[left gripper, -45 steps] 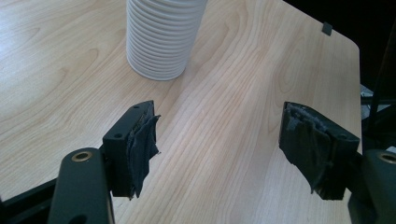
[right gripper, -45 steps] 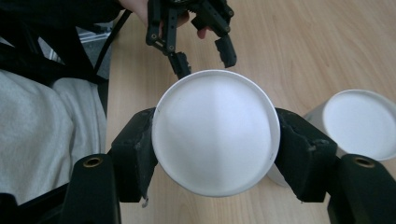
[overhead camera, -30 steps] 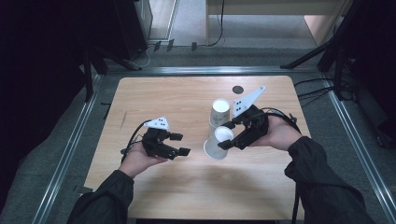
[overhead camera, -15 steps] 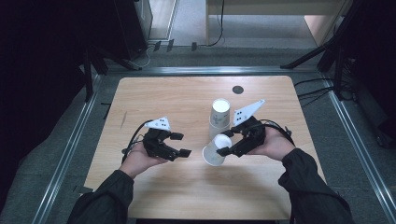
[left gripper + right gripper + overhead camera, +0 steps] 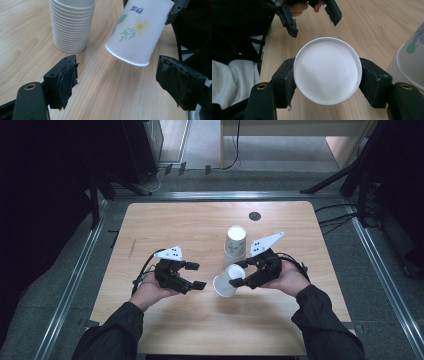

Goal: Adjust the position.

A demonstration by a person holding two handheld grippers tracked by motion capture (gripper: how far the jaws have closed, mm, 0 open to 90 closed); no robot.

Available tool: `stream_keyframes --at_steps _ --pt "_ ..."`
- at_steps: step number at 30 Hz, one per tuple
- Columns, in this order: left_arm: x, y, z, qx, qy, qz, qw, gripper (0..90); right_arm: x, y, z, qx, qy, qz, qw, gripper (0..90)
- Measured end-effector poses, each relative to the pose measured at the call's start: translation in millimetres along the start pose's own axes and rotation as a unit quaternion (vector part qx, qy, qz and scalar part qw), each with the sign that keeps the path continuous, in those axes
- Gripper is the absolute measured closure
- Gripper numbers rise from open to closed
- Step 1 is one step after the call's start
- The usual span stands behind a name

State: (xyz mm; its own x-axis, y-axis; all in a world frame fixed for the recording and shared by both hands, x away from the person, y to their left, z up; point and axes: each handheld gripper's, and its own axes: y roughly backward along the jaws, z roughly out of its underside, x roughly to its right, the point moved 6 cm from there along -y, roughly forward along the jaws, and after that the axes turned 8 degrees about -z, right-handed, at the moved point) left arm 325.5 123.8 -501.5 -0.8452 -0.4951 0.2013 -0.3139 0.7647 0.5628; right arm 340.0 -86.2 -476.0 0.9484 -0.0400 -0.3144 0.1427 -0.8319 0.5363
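A stack of white paper cups stands upside down at the middle of the wooden table. My right gripper is shut on a single flower-printed cup near its base. It holds this cup tilted above the table, just in front of the stack, with the wide end pointing left. My left gripper is open and holds nothing, a short way left of the cup's wide end. The right gripper view has the left gripper beyond the cup.
A small black round cap sits in the tabletop behind the stack. Bare wood lies left of the stack and along the front edge. Metal rails run along the floor beside the table.
The right gripper has carried the single cup slightly forward and left, away from the stack, and tipped it further. The left gripper has stayed in place, open.
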Motion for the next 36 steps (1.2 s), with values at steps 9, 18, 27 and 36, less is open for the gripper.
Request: stream_keyframes --at_steps 9,18,27,36 --pt "3.6 -5.4 -4.8 0.017 0.002 0.022 0.9996 17.6 2.7 -6.4 -0.5 0.033 -0.002 -0.007 0.9994 35.6" --pt "6.9 -11.3 -6.8 0.029 -0.013 0.033 0.9989 18.3 1.0 -10.1 -5.5 0.046 0.002 -0.012 0.9989 35.5" --pt "10.7 -17.3 -7.5 0.032 -0.018 0.040 0.9985 18.4 -0.1 -14.3 -7.4 0.055 -0.002 -0.019 0.9983 35.5" --pt "17.2 -27.7 -5.0 0.021 -0.028 0.048 0.9982 18.4 -1.7 -18.3 -9.3 0.059 -0.007 -0.028 0.9978 35.6"
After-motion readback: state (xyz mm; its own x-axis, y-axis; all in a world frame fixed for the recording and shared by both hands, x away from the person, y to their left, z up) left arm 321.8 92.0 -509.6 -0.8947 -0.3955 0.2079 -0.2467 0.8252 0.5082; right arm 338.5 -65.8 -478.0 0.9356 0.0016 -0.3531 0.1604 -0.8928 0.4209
